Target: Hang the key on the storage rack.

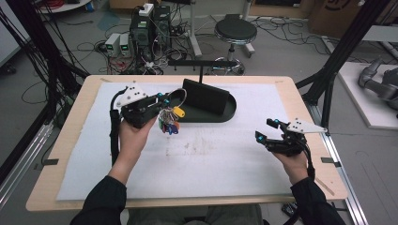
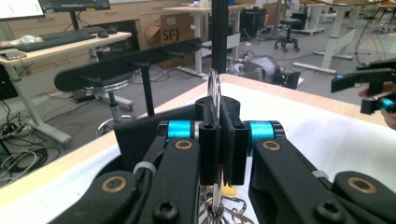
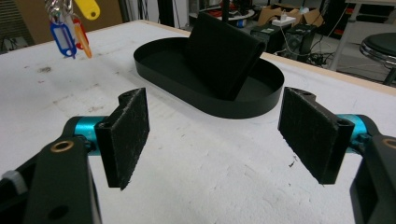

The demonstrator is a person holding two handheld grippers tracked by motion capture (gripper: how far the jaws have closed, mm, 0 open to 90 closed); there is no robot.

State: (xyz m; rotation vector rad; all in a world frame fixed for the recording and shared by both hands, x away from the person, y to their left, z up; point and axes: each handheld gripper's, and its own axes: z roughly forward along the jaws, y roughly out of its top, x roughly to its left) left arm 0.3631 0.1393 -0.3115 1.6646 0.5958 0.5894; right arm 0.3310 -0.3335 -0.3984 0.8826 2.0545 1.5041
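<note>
The large silver metal key ring (image 1: 176,97) with its bunch of yellow, blue, green and red plastic key tags (image 1: 170,123) hangs in the air just beside the left end of the black oval tray (image 1: 231,111), clear of the white felt mat (image 1: 202,159) that covers the pale wooden table (image 1: 70,122).

The tray is a shallow, smooth-walled oval dish that rests on the mat. In it stands a black rectangular slab (image 1: 206,96), leaning back at a tilt; the rest of the tray floor is bare. From behind the tray a thin black post rises to a flat black bar (image 1: 202,63) that crosses above it.

The mat is soft and fuzzy, with faint grey smudges in front of the tray.

The left gripper (image 1: 159,99) has its jaws pressed together on the thin wire of the ring, which stands up between the pads while the tags dangle below. The right gripper (image 1: 266,129) sits low over the mat, well to the right of the tray, its jaws spread wide with nothing between the rough black pads (image 3: 125,135).
</note>
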